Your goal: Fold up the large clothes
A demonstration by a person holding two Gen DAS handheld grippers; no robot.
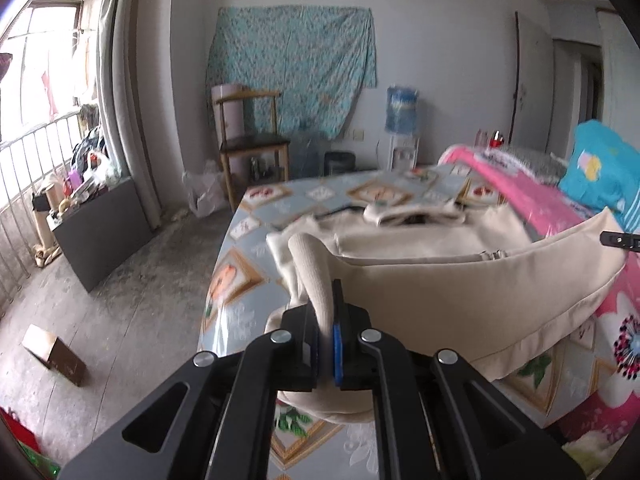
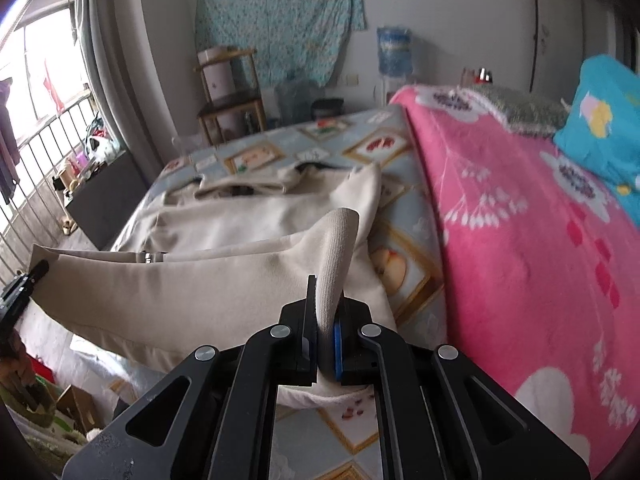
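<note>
Cream cotton, a zip-front jacket [image 1: 460, 292], lies on my bed's patterned sheet [image 1: 256, 200], its ribbed hem lifted. My left gripper [image 1: 326, 344] and right gripper [image 2: 326, 344] are each clamped tight on a hem corner. Pink blanket [image 2: 520, 240] alongside; wooden chair [image 1: 256, 148] by the wall.

Open patterned bed [image 2: 404, 216] around the cream garment [image 2: 224, 236], pink blanket [image 2: 520, 240] and blue pillow [image 2: 608, 128] crowding the right

Bed [image 2: 404, 160] w/ beige garment [image 2: 224, 232], pink blanket [image 2: 520, 248] on it.
</note>
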